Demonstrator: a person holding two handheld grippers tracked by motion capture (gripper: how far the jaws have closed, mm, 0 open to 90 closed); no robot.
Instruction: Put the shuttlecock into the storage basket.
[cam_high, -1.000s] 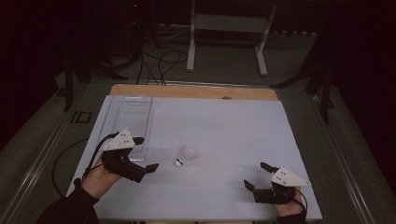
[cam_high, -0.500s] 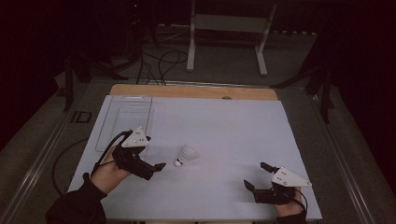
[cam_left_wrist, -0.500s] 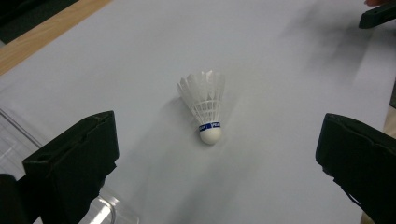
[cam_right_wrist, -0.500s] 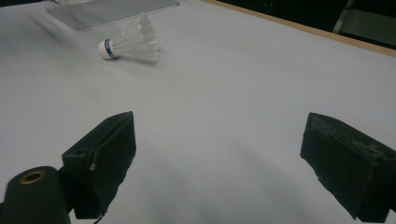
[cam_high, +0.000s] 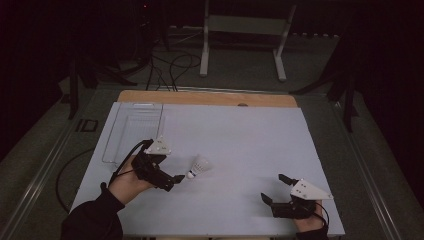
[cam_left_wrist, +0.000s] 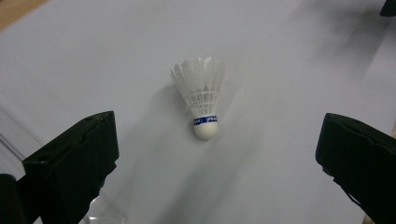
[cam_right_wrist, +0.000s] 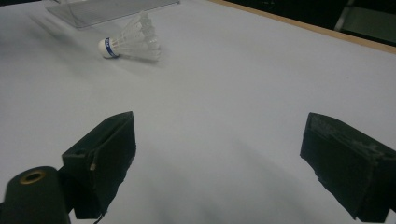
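Reaching across the white table (cam_high: 240, 145), the left gripper (cam_high: 176, 179) closes in on a shuttlecock (cam_high: 199, 165) lying on its side near the table's middle, w/ the cork tip turned toward the hand and the feather skirt fanning away. In the left gripper view the jaws stand wide apart w/ nothing between them, and the shuttlecock (cam_left_wrist: 201, 100) sits centred in the gap but a little ahead, cork end nearest — a line-up that looks meant for a pinch at the blue-banded cork, the firmest part, rather than the fragile feathers. The right gripper (cam_high: 276, 189) rests low near the table's front right corner, well apart from the action, jaws also spread and empty; it seems parked to keep out of the way, and its own view looks across bare table to the shuttlecock (cam_right_wrist: 128, 42) in the distance. A clear plastic tray (cam_high: 131, 134) lies at the far left of the table, just beyond the left hand (cam_high: 127, 182), empty as far as can be seen & prob. the drop-off spot, which would explain why the near-side arm does the picking. Grasp not yet made.
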